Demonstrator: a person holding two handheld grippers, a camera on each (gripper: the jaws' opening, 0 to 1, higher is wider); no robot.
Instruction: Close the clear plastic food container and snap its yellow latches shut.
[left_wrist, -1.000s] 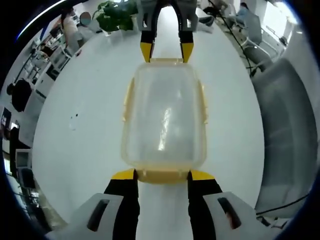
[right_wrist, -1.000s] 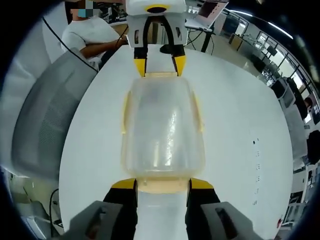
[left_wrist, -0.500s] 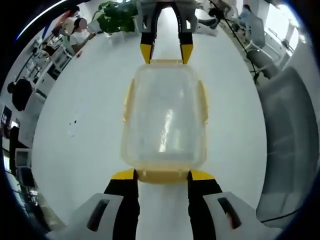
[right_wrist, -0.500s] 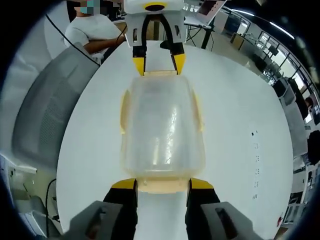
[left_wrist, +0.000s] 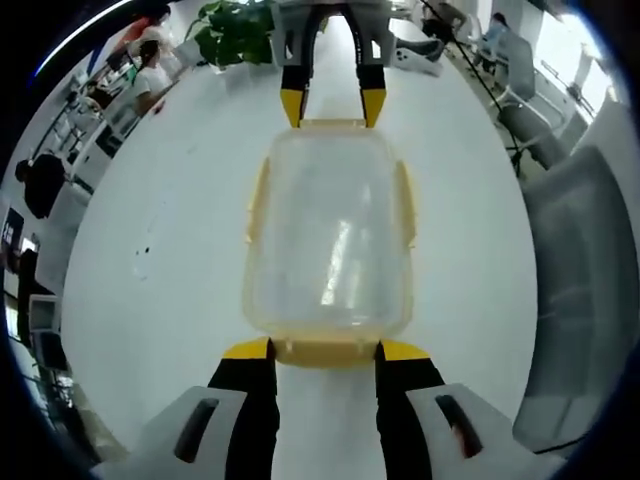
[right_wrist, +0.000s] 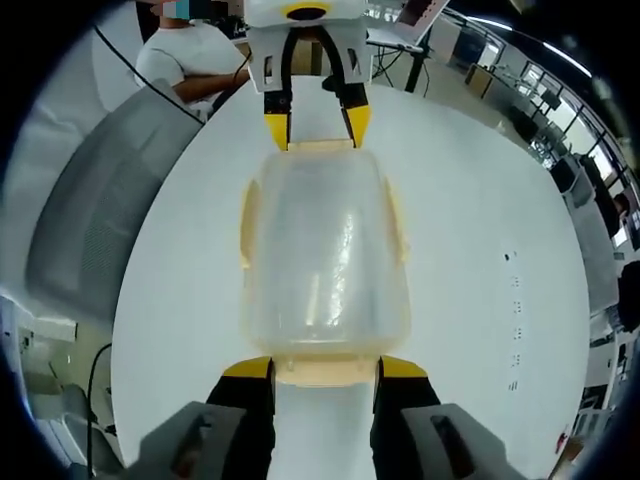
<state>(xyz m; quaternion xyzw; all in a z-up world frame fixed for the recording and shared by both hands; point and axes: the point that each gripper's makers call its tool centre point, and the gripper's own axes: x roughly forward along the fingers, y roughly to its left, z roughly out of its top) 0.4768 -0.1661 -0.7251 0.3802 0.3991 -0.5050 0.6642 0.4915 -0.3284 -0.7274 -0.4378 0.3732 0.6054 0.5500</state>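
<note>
We found the container (left_wrist: 328, 240) lying on the white counter (left_wrist: 150, 300), lid on, between both claws, left claw (left_wrist: 326, 350) and right claw (right_wrist: 324, 368) each spread astride an end latch; we judged even downward pressure best.

Left gripper (left_wrist: 324, 350), grey-bodied with black jaws and yellow tips: seen rising from the bottom of the left gripper view, jaws parted and level with each other, tips set at either side of a yellow end latch. Right gripper (right_wrist: 324, 368), same build: held likewise in the right gripper view, jaws parted. The two are pointed straight at one another, each seen at the top of the other's view, jaws apart.
</note>
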